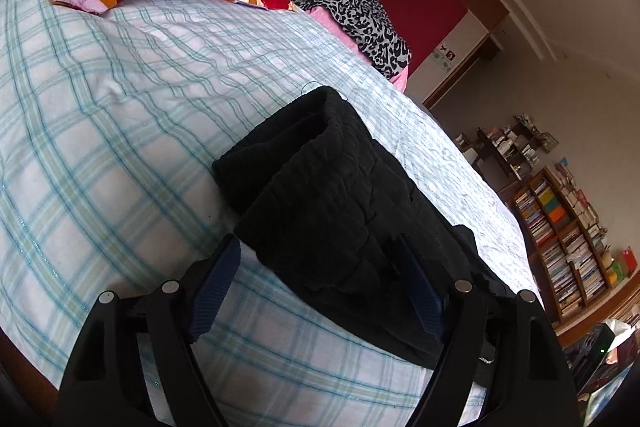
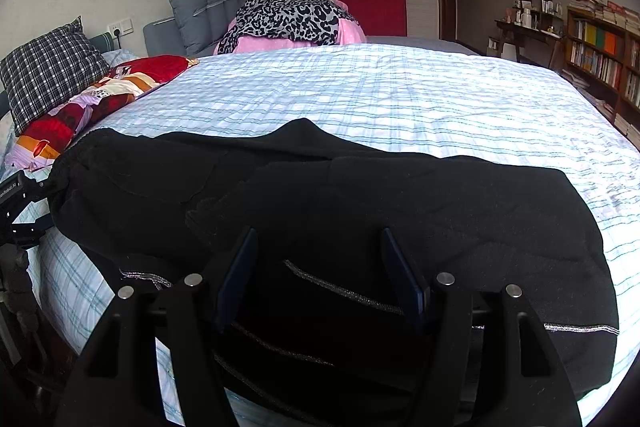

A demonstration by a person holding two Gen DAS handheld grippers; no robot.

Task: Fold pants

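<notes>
done: black pants (image 2: 320,195) lie folded in layers on bed (image 2: 400,87)
left: maybe one more fold, layers hard to count
left tool (image 1: 320,283): spread, empty
right tool (image 2: 316,267): spread, empty

a plaid-sheeted bed (image 2: 400,95) carries folded black pants (image 2: 320,195), patterned bedding (image 2: 80,111) and a checked pillow (image 2: 48,71).

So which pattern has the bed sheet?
The sheet is white with light blue-green checks; clearest in the left wrist view.
</notes>
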